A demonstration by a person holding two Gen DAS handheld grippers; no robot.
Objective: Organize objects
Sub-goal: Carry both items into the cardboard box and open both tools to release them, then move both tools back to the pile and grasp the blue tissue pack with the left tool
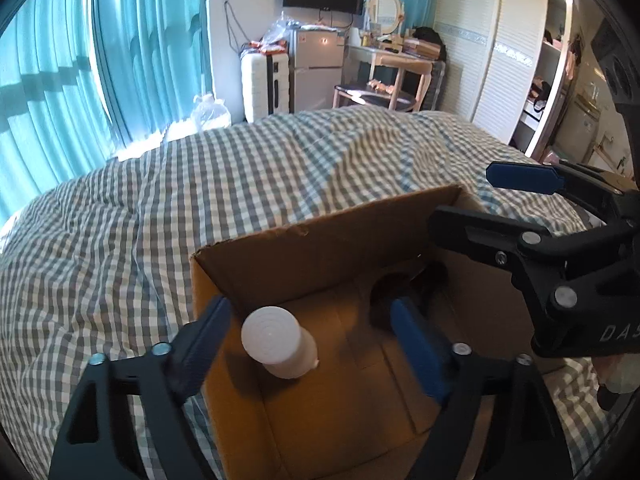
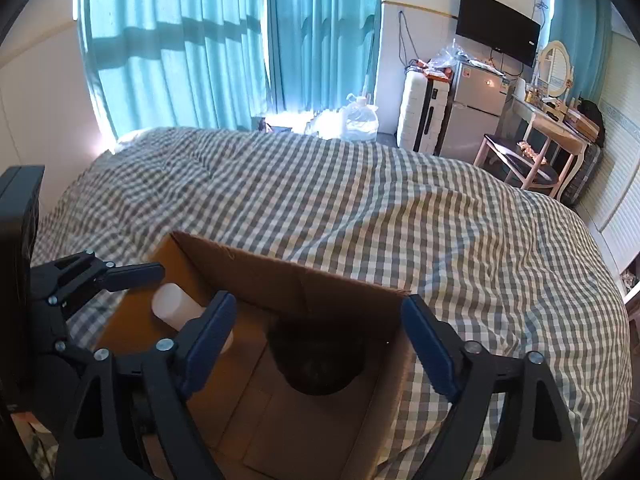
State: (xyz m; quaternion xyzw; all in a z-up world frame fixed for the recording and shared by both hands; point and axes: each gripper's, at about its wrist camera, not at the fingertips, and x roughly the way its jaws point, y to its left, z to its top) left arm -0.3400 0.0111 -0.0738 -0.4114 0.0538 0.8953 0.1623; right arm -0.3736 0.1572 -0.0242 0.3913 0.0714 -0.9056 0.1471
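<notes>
We hold both grippers over the cardboard box [image 1: 320, 248] on the bed [image 1: 120, 220]. Our left gripper [image 1: 312, 332] has its fingers released, the white bottle [image 1: 280, 340] loose between them inside the box; our right gripper [image 2: 320, 340] is spread wide, grasping nothing.

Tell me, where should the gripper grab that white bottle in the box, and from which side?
I'd grip the white bottle around its round middle, coming down from above through the cardboard box's open top. It seems to lean near the box's left wall, wide cap up, so a sideways approach is blocked. The open left gripper already straddles it.
</notes>
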